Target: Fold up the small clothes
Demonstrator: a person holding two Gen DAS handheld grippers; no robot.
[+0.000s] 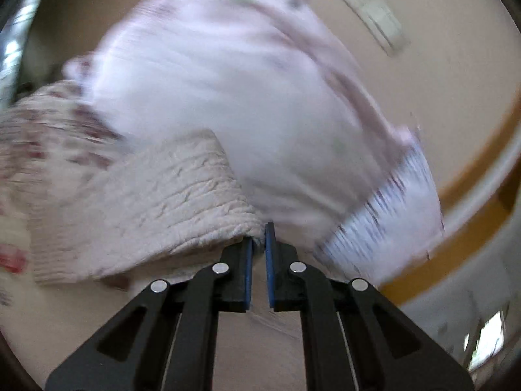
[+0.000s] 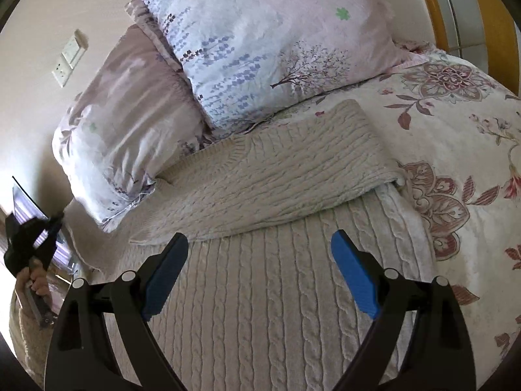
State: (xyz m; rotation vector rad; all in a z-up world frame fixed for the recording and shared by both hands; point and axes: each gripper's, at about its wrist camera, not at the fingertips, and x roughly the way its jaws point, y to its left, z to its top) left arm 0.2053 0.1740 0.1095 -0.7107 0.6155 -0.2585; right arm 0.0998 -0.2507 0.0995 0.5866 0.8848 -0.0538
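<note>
- Left wrist view is showing the left gripper (image 1: pixel 259 244) pinching a sweater (image 1: pixel 156 208) edge, lifted before a pillow (image 1: pixel 228 91).
- Right gripper (image 2: pixel 260 270) is hovering spread wide over the sweater (image 2: pixel 260 309) lying on the bed (image 2: pixel 456 163).

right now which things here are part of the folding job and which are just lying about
Part of the job:
- cream cable-knit sweater
- left claw, shut on the sweater's edge
- right claw, open above the sweater

Just lying about:
- two floral pillows
- flowered bedspread
- wall sockets
</note>
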